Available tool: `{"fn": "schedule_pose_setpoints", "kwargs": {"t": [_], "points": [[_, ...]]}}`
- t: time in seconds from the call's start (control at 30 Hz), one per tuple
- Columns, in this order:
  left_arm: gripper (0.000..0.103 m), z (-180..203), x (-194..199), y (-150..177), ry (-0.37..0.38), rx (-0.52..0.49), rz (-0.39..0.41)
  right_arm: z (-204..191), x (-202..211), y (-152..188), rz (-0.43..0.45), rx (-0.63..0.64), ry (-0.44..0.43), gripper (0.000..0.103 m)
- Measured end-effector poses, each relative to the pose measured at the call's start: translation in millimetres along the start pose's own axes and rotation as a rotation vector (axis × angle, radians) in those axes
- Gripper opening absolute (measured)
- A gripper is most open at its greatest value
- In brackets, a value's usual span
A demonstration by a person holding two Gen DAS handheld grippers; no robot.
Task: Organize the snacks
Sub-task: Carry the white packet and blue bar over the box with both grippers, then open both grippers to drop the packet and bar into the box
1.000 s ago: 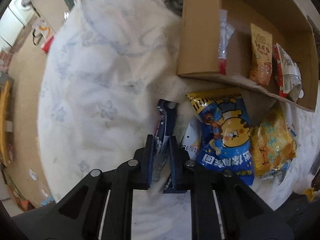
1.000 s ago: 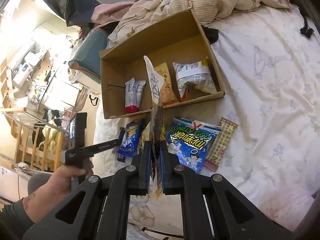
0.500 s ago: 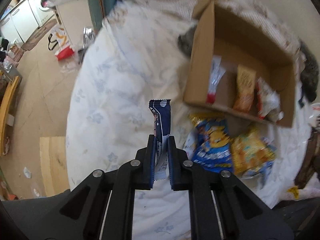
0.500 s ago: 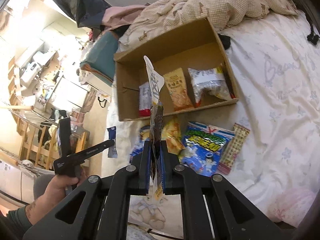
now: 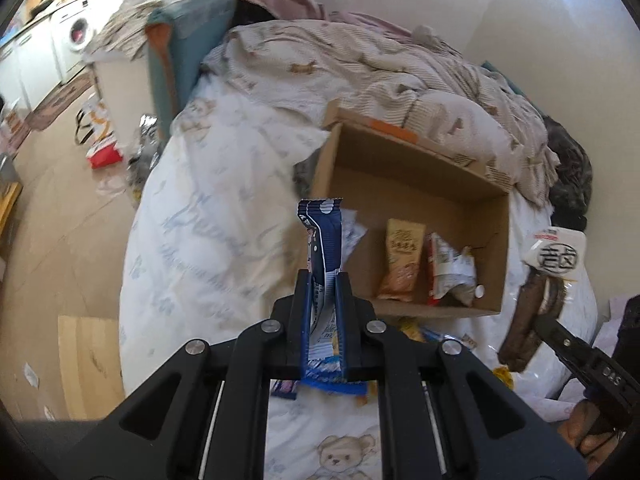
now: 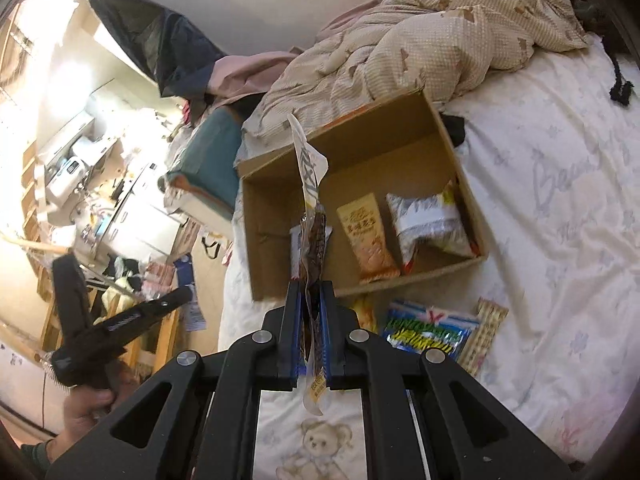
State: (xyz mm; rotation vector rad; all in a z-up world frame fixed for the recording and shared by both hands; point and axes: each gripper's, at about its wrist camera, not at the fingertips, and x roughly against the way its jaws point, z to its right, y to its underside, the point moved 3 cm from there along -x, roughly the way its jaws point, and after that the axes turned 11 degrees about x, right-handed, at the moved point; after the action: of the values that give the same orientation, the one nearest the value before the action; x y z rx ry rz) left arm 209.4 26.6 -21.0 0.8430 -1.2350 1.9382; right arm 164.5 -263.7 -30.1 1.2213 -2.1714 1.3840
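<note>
— Left wrist view: what has the left gripper (image 5: pixel 325 280) got?
— Its jaws are clamped on a blue wrapper (image 5: pixel 322 240), upright, in front of the cardboard box (image 5: pixel 420 176) on the bed (image 5: pixel 208 232).
— And the right gripper (image 6: pixel 310 292)?
— Closed on a clear packet (image 6: pixel 310 184) held upright before the box, which holds an orange packet (image 6: pixel 366 236).

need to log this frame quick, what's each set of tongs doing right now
Left tongs: closed on a dark blue snack packet, held upright.
Right tongs: closed on a white and brown snack packet, held upright.
</note>
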Motion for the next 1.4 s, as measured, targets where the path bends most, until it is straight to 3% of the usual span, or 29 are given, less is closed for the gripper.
{"fn": "schedule_pose_setpoints", "kwargs": {"t": [0.3,0.73,0.87,1.4], "points": [[0.009,46.2,-39.2,-22.6,-0.025,-0.169,0.011,17.7,-19.6,-23.2,0.003,-0.028,0.025,0.009],[0.009,53.8,-85.9,-18.3,-0.031,-0.211,0.026,27.9,-70.6,-40.6,-0.073,-0.003,0.07,0.009],[0.009,52.7,-96.0,-12.5,-0.047,-0.223,-0.003,33.6,-81.1,-35.2,-0.104,-0.025,0.095,0.009],[0.011,55.4,-97.0,-11.8,-0.047,-0.22,-0.006,29.3,-92.4,-32.2,-0.139,0.024,0.148,0.009]]}}
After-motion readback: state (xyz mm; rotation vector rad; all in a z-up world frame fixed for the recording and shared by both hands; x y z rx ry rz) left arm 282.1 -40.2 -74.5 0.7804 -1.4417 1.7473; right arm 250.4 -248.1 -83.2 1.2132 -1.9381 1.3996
